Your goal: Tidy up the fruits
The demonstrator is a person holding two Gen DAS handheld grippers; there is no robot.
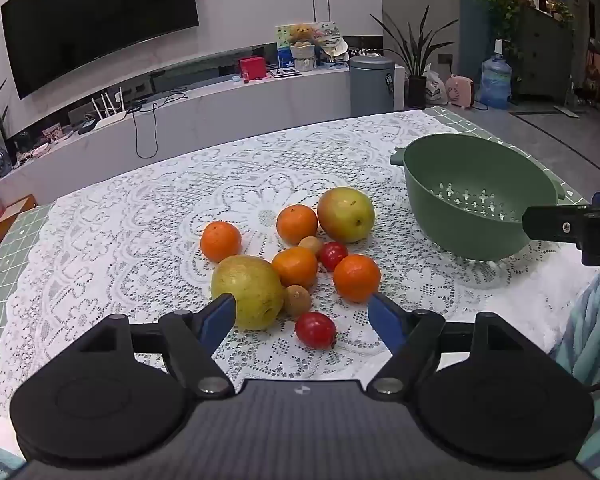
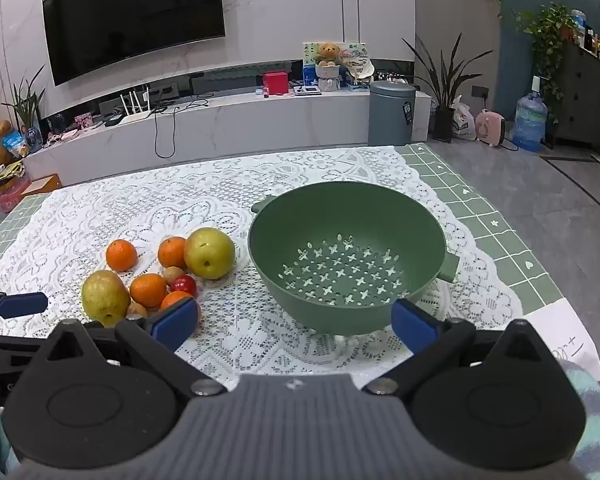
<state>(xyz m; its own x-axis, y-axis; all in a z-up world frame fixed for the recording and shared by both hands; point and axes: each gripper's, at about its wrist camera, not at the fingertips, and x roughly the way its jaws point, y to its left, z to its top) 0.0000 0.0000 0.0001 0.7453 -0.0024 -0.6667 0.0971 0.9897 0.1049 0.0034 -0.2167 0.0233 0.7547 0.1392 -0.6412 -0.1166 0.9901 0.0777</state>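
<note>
The tabletop (image 2: 500, 240) has a green checked cover with a white lace cloth (image 1: 140, 220) spread over it. On the lace sit a green colander (image 2: 348, 240) and, beside it, a cluster of fruit (image 1: 292, 260). A white paper (image 2: 568, 332) lies at the tabletop's near right edge.

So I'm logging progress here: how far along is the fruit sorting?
Nothing looks done: the green colander holds no fruit. Nothing is in hand; the left gripper and right gripper are both open. All the fruit is left: oranges, pears, kiwis and red fruits sit clustered on the lace cloth.
</note>
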